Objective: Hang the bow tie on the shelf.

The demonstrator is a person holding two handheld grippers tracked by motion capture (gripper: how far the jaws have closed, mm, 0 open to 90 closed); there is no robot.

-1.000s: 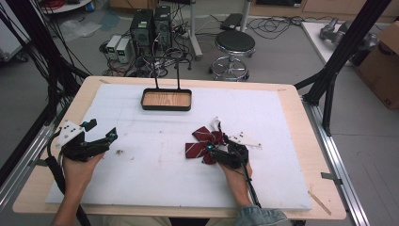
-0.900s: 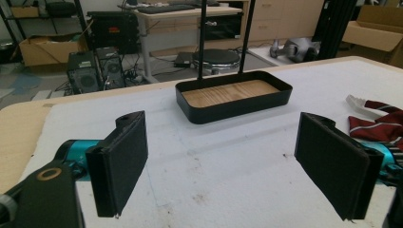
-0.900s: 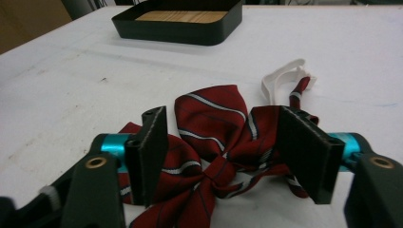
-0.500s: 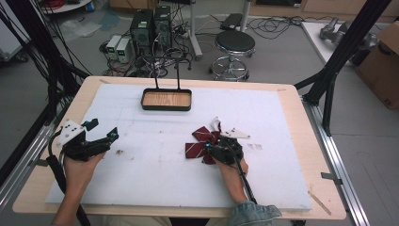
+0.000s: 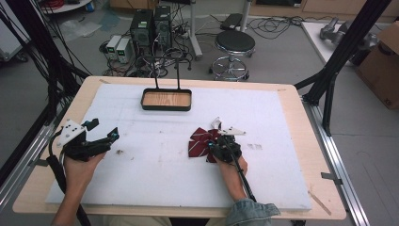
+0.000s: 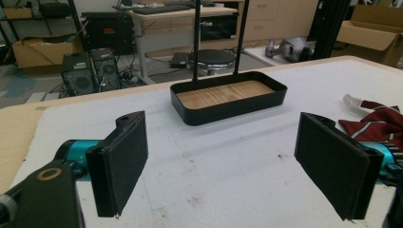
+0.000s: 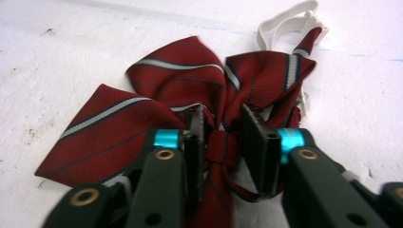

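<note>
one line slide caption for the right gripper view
Right gripper jaws closed around the centre knot of a striped maroon bow tie on a white mat.

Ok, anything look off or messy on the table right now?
Mostly tidy. The red striped bow tie lies crumpled, its white strap splayed beyond it. Small dark specks mark the white mat near the left gripper.

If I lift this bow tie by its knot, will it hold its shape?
The bow tie is thin striped fabric, so its loops will probably droop and swing. It looks light. The right gripper has its jaws around the centre band, a fair hold, while the white strap likely dangles.
</note>
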